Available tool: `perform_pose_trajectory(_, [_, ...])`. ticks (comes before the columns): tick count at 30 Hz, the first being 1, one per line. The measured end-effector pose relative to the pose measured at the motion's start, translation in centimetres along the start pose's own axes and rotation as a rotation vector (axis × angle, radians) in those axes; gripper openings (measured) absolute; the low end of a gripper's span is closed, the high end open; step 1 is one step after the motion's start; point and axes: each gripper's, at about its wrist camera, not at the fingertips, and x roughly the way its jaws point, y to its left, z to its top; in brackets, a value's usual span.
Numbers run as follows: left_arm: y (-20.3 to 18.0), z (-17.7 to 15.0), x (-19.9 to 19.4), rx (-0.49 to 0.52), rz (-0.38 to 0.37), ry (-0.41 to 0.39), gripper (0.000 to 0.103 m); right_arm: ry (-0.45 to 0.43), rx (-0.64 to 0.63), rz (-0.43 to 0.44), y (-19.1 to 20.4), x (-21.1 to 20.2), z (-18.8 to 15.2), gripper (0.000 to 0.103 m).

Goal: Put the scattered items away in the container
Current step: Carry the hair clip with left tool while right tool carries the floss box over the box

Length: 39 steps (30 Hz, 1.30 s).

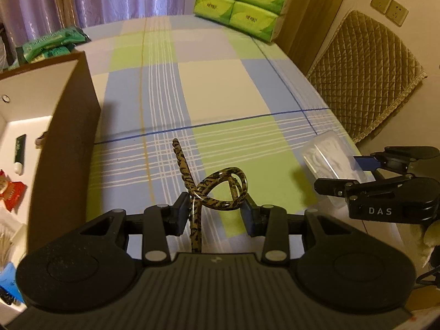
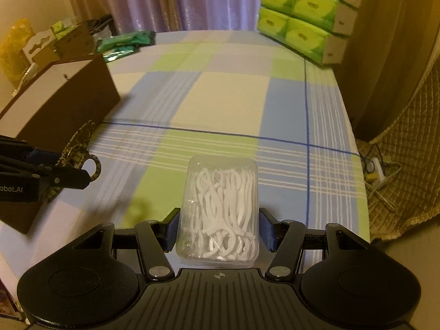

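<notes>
A leopard-print looped cord [image 1: 217, 192] sits between the pads of my left gripper [image 1: 216, 214], which is shut on it, one loose end sticking up over the checked tablecloth [image 1: 220, 88]. My right gripper [image 2: 219, 229] is shut on a clear plastic box of white floss picks [image 2: 220, 206], its blue pads pressed to the box's two long sides. The same floss box [image 1: 327, 159] shows at the right of the left wrist view, held by the right gripper [image 1: 341, 174]. The brown cardboard container [image 1: 68, 115] with a white inside stands to the left, also seen as the container [image 2: 63, 101].
Inside the container lie a dark tube [image 1: 19, 154], red packets [image 1: 12, 194] and other small items. Stacked green tissue packs [image 1: 242, 2] stand at the table's far right, green packets [image 1: 49, 44] at the far left. A quilted chair back [image 1: 365, 71] is beside the table's right edge.
</notes>
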Motion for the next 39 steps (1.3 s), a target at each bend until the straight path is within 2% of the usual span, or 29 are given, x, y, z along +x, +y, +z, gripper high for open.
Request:
perform_pose_trajectory(9, [1.6,-1.8,-4.0,-0.020,0.025,-0.035,0.034,-0.026,-0.064,0.060,3.7,-1.8,0.2,0.056])
perform_pose_trajectory(22, [6.2,-4.7,-9.7,-0.066,0.089,-0.075,0.034,-0.039,-0.159,0.183,10.4,-3.2,0.8,0.056])
perform_pose_trajectory(34, [13.0,-5.5,-13.6,-0.091,0.180,-0.110,0.034,-0.082,-0.265,0.328,18.8,-2.9,3.9,0.056])
perform_pose_trajectory(39, [15.8,-5.2,-14.2,-0.079,0.214,-0.111,0.034,-0.099,-0.291,0.353,22.3,-2.2,5.2,0.056])
